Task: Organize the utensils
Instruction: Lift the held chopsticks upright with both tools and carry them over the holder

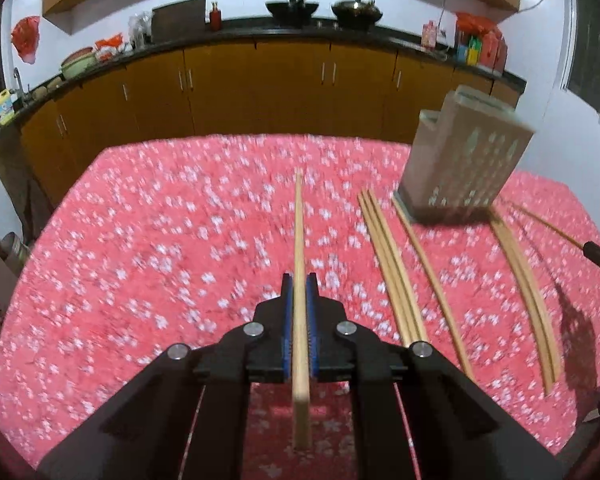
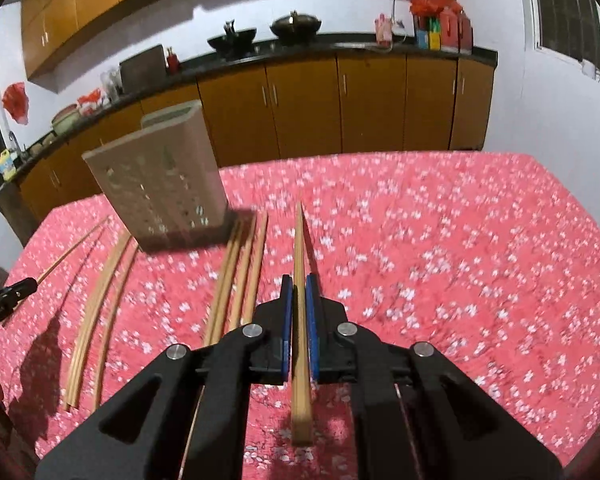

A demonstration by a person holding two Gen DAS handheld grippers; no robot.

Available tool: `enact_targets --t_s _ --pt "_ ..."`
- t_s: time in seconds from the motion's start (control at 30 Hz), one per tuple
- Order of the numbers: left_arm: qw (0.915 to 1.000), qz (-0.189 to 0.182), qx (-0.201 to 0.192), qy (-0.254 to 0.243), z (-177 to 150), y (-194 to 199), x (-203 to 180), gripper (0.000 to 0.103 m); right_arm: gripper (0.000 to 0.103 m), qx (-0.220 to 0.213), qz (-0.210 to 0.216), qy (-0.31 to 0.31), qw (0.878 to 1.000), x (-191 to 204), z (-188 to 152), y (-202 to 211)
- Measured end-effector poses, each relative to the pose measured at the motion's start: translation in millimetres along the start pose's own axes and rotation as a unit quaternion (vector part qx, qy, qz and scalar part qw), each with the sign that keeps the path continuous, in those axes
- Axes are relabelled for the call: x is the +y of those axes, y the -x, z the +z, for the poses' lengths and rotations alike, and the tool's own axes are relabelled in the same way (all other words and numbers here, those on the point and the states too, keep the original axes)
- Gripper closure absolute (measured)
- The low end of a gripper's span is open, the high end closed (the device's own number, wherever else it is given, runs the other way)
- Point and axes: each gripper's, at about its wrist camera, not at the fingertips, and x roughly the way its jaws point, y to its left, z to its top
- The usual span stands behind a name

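Pink-red cloth [image 1: 140, 240] dotted with small white blossoms covers the table in the left wrist view. The left gripper [image 1: 300, 284] has its blue-padded jaws clamped on one pale wooden chopstick [image 1: 299, 240], a thin square-section stick whose long axis runs straight ahead along the fingers, thick end toward the camera, tip pointing at the far table edge. To its right, loose chopsticks [image 1: 392, 264] lie flat on the cloth in small groups, roughly parallel to the held one. Beyond them stands a grey rectangular utensil holder [image 1: 464, 160] with slotted walls and an open top, upright near the far right of the table. At the right edge the black tip of the other gripper [image 1: 598, 258] shows, a stick projecting from it. Orange-brown cabinets [image 1: 260, 88] under a dark counter fill the background.

In the right wrist view, the right gripper [image 2: 299, 284] is likewise clamped tight on a single wooden chopstick [image 2: 299, 248], pointing straight forward and away over the blossom cloth [image 2: 460, 260]. The utensil holder [image 2: 160, 176] stands ahead and to the left, with loose chopsticks [image 2: 240, 264] lying between it and the gripper and more further left. The left gripper's tip [image 2: 18, 290] appears at the left edge, its stick slanting toward the holder.
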Motion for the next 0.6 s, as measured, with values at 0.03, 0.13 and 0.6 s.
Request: enact_targets --t_s 0.03,0.13,0.6 --pt "1.0 0.0 -0.006 0.001 3 4 1 0.095 0.095 -0.007 0.0 0.0 1.0 1 1 5" --pt "0.9996 -0.002 -0.029 0.003 14 19 1 0.095 0.095 -0.028 -0.001 0.0 1.0 1 8 12" --pt "0.9903 -0.004 -0.138 0.014 71 77 2 0.096 0.096 -0.108 -0.012 0.003 0.994 3 54 40"
